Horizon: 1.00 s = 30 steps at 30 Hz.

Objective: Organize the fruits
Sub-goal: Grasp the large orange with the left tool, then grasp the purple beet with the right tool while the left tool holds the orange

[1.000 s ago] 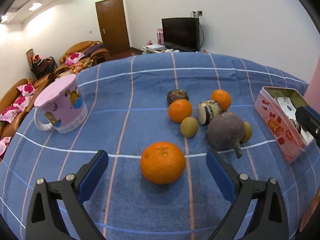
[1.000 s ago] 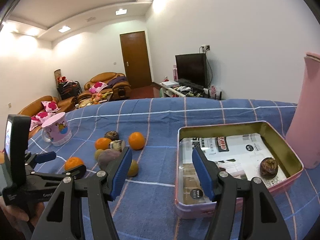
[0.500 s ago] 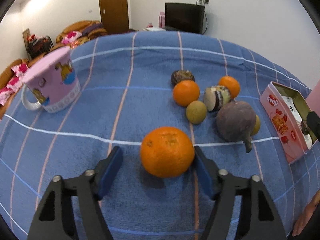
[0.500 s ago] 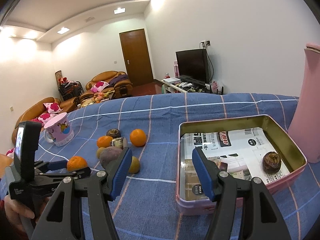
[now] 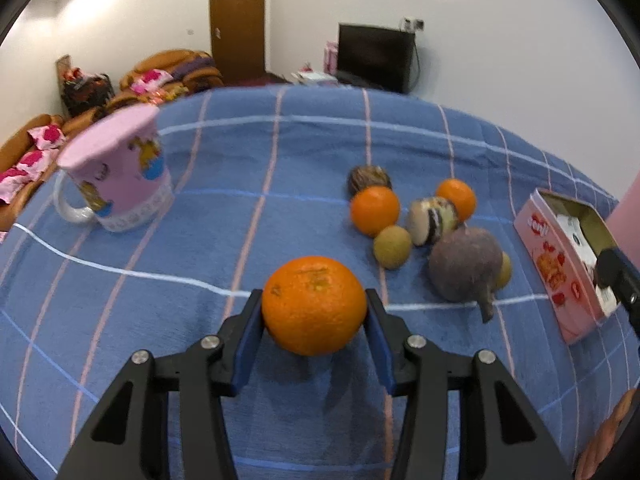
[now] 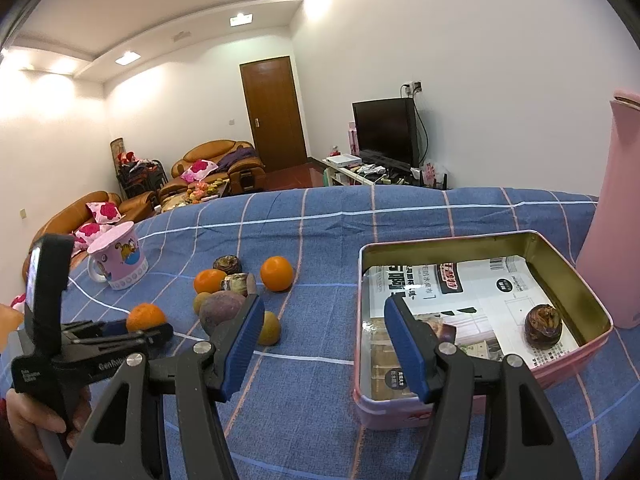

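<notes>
The left gripper (image 5: 314, 308) had just been closing, and its blue pads (image 5: 248, 336) sat against both sides of the large orange (image 5: 314, 305), which filled the gap between the jaws. The orange rested at the fingertips, over the blue checked cloth (image 5: 260, 160); whether it touched the cloth could not be told. Beyond it and to the right lay the remaining fruit in a loose cluster: two smaller oranges (image 5: 375, 210), a greenish round fruit (image 5: 392, 247), a dark purple root-like fruit (image 5: 466, 270) and a brown scaly one (image 5: 369, 178). A pink mug (image 5: 120, 176) stood well apart to the left.

The right gripper (image 6: 324, 344) hung with its jaws apart and nothing between them, above the near left corner of the pink tin box (image 6: 568, 356). Inside the tin, on printed paper, one brown scaly fruit (image 6: 542, 326) lay near the far right wall. A person's hand (image 6: 28, 420) held the left gripper's handle at the lower left of the right wrist view.
</notes>
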Available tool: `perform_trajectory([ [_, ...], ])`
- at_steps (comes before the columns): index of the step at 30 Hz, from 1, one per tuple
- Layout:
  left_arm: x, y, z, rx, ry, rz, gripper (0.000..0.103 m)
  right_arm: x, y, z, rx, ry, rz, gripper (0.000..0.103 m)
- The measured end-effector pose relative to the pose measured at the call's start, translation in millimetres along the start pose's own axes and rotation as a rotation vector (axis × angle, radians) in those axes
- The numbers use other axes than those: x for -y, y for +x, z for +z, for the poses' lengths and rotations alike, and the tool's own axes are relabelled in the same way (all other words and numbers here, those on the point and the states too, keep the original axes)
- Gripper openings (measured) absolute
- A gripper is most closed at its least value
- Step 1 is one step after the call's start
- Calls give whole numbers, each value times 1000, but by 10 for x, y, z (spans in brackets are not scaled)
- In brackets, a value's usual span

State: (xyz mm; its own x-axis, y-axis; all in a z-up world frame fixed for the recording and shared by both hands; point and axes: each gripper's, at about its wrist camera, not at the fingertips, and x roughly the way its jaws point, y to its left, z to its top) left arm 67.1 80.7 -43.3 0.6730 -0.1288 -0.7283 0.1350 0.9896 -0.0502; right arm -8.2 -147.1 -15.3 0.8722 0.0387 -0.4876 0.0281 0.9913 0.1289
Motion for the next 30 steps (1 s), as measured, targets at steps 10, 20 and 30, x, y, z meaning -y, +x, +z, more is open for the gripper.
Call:
perform_trajectory([
  [10,-53,-214,88,171,0,93,50,-241,102,15,-25,-49,40,64],
  [20,-150,-161,117,154,-49,102,50,-567,426,33,-126,-84,138,64],
  [30,-228,-180,117,150,-88,104,50,-854,844,55,-242,-135,167,64],
])
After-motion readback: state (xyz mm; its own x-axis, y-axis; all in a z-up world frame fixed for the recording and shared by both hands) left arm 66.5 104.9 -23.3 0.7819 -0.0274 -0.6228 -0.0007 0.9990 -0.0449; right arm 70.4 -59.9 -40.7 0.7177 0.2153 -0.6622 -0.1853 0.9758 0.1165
